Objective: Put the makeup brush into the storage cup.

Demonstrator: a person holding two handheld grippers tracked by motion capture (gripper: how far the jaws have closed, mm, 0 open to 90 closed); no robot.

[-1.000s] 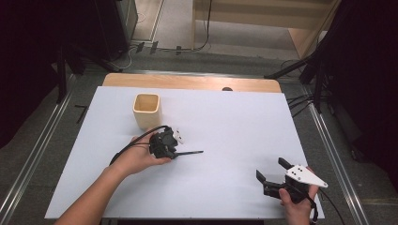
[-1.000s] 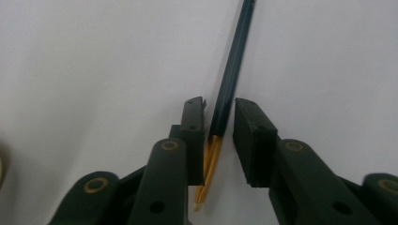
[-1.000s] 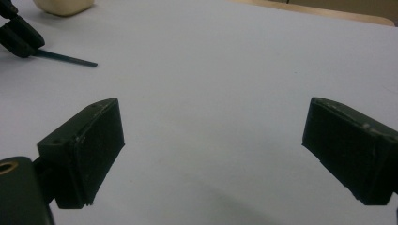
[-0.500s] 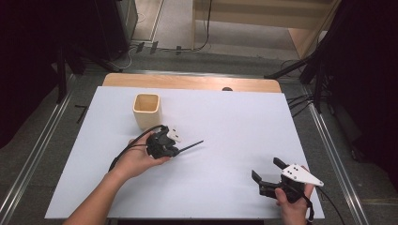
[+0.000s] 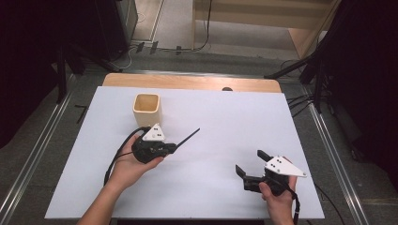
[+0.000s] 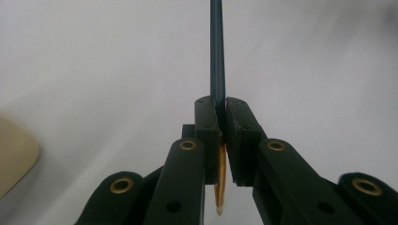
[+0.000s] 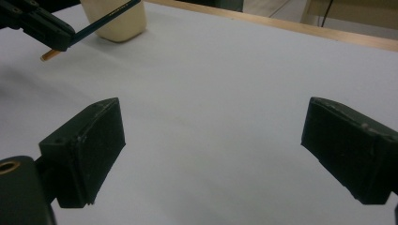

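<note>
My left gripper (image 5: 172,148) is shut on a dark blue pencil (image 5: 187,138), near the table's middle left. The pencil slants toward the far right, and its sharpened wooden end pokes out behind the jaws in the left gripper view. There the pencil (image 6: 217,56) runs straight up from the left gripper (image 6: 221,110). A beige square cup (image 5: 147,109) stands just beyond that hand. My right gripper (image 5: 250,161) is open near the front right with nothing between its jaws. In the right gripper view, the right gripper (image 7: 211,140) faces the pencil (image 7: 105,18) and the cup (image 7: 117,23).
A white sheet covers the table (image 5: 234,112), with a wooden strip (image 5: 187,82) along its far edge. Cables trail from both grippers. Dark stands and floor rails flank the table.
The pencil's free end has swung from pointing right to slanting toward the far side. My right gripper has shifted a little left, still open.
</note>
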